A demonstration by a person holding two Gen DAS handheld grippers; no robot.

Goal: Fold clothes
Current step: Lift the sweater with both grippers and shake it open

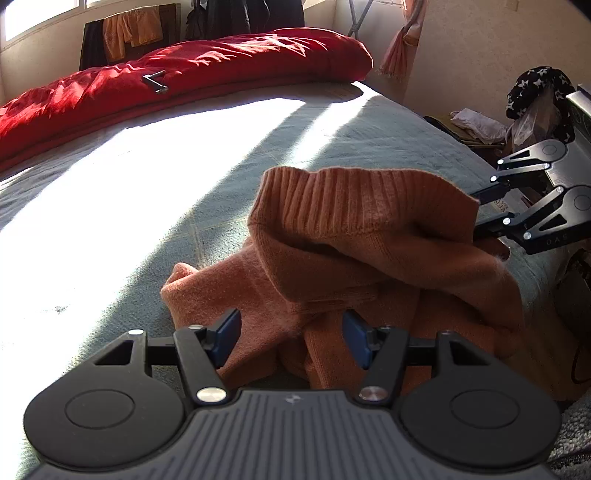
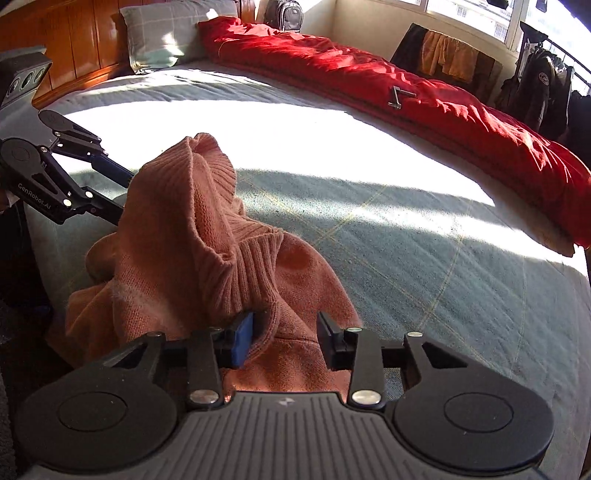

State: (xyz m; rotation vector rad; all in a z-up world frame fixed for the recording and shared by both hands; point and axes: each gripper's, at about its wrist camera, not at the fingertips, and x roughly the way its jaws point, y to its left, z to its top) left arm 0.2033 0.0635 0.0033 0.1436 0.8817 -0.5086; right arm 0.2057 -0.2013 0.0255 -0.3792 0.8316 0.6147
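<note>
An orange knit sweater (image 1: 369, 251) lies bunched on the grey-green bed cover (image 1: 184, 229), its ribbed edge (image 1: 354, 195) standing up. My left gripper (image 1: 291, 336) is open low over the near folds; fabric lies between the blue pads (image 1: 227, 332) without being pinched. In the left wrist view my right gripper (image 1: 480, 214) comes in from the right, fingertips at the raised ribbed edge. In the right wrist view the right gripper (image 2: 286, 343) is open: ribbed fabric (image 2: 255, 273) rests against one pad (image 2: 242, 341), the other is bare. The left gripper (image 2: 123, 197) reaches behind the sweater (image 2: 166, 236).
A long red duvet roll (image 1: 184, 74) with a small metal crank on it lies along the bed's far side. A pillow (image 2: 166, 33) and wooden headboard (image 2: 74, 37) stand at the bed's head. Clothes hang by the window (image 2: 450, 55). Bags and clutter (image 1: 535, 107) sit beside the bed.
</note>
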